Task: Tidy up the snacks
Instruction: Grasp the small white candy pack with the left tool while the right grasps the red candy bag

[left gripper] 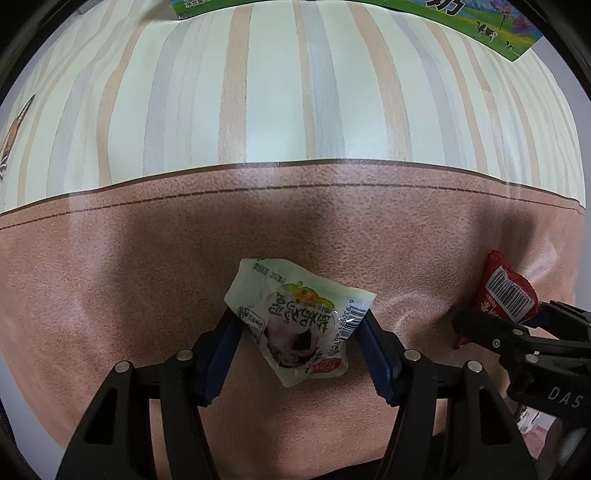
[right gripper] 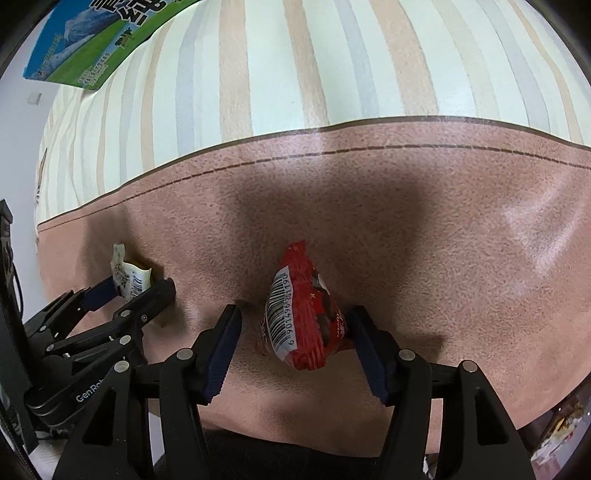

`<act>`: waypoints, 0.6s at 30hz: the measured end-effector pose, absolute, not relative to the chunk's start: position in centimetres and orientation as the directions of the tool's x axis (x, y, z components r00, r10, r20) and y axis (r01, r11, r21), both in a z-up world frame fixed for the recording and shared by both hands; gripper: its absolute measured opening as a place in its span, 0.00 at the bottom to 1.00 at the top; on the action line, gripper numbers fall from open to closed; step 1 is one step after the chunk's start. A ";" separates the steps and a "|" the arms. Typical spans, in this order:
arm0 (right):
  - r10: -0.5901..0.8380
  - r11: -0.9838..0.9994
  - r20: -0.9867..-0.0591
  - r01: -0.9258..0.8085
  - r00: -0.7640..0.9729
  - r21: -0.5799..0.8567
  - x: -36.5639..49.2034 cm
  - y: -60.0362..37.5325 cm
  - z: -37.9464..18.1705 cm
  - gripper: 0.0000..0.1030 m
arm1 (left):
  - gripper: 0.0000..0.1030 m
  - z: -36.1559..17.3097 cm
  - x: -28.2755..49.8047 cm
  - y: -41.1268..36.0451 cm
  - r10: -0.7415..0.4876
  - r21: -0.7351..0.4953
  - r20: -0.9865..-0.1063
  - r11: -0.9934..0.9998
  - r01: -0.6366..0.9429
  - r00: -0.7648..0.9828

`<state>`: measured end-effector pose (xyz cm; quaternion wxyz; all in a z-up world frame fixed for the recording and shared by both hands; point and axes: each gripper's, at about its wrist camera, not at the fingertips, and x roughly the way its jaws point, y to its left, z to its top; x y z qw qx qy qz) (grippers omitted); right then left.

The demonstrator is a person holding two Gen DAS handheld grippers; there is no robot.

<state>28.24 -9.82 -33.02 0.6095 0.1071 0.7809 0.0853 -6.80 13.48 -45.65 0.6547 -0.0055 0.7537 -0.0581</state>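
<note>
The green carton (left gripper: pixel 480 26) is cut off by the top edge (its print unreadable); clutter (right gripper: pixel 561 424) at bottom right is blurred.

Each claw (left gripper: pixel 301 350) is black, with silver rivets, ribbed blue pads (right gripper: pixel 221 350) and white lettering.

Glossy plastic snack packets (left gripper: pixel 295 317), matt tablecloth (left gripper: pixel 147 277)

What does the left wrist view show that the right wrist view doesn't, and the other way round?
Only the left wrist view: the white packet with its printed front, pinched between the pads of the left gripper, and cows on the green carton. Only the right wrist view: a gap between the red packet and one pad of the right gripper, plus a wall switch. Both: the two packets, both grippers, the carton and the striped tablecloth.
</note>
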 end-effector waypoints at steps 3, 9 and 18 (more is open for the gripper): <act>0.245 0.969 -0.943 0.026 -0.224 0.245 28.2 -9.1 -32.9 0.54 | 0.56 -45.4 -6.8 13.1 -0.078 -0.087 -0.987 0.994 0.061 -0.140; 0.237 0.970 -0.949 -0.009 -0.208 0.244 28.3 -8.7 -32.1 0.49 | 0.50 -44.8 -7.4 13.0 -0.065 -0.073 -0.989 0.996 0.053 -0.132; 0.274 0.960 -0.944 -0.007 -0.182 0.280 27.5 -10.1 -29.3 0.48 | 0.49 -44.0 -8.0 13.0 -0.083 -0.091 -0.986 0.994 0.052 -0.142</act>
